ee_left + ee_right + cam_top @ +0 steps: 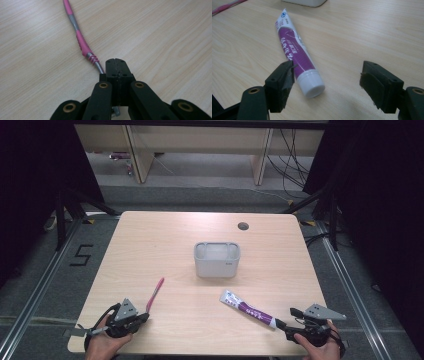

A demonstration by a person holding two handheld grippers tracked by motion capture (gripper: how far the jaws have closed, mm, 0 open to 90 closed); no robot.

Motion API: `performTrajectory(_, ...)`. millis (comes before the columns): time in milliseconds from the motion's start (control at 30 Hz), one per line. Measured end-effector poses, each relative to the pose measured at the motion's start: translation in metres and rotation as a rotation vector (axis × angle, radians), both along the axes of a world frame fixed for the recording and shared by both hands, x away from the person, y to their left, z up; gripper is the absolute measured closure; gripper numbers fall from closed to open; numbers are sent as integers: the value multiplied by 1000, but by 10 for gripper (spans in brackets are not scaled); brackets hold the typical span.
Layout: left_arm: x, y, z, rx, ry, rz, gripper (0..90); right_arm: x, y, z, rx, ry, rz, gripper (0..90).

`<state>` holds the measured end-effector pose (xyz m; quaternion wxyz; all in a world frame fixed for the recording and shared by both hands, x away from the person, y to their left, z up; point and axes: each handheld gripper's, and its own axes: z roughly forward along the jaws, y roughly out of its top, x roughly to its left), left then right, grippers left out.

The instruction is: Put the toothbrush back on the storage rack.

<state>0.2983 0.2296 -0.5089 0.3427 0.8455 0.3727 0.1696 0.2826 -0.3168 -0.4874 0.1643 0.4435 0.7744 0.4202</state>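
Note:
A pink and grey toothbrush point(155, 295) point(81, 42) lies on the wooden table at the front left. My left gripper point(145, 316) point(115, 61) is shut at its near end, and the grey tip of the handle runs under the closed jaws. A purple and white toothpaste tube point(248, 309) point(294, 52) lies at the front right with its white cap toward me. My right gripper point(287, 319) point(327, 72) is open around the cap end, which lies closer to the left jaw; the pads do not press on it.
A white holder with compartments point(217, 260) point(304, 2) stands at the table's middle. A round cable hole point(243, 226) sits near the far edge. Both hands rest at the table's front edge point(200, 352).

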Motion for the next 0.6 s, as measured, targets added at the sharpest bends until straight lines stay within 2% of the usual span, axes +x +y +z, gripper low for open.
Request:
performTrajectory(33,-1,0,0,-12,-2,5,899,0,0,0,0,0,0,277)
performTrajectory(100,0,3,0,-4,3,3,899,0,0,0,2,0,0,277)
performTrajectory(167,0,6,-2,-17,3,24,899,0,1,0,6,-1,0,277)
performTrajectory(200,1,9,-1,9,16,11,899,0,0,0,4,1,-1,277)
performTrajectory(433,3,17,-1,-5,3,47,899,0,0,0,5,5,-3,277)
performTrajectory(467,4,18,-1,-3,6,50,899,0,0,0,3,1,-1,277)
performTrajectory(500,5,23,-1,27,6,49,899,0,0,0,3,2,-1,277)
performTrajectory(600,6,25,-1,9,8,65,899,0,0,0,5,4,-1,277)
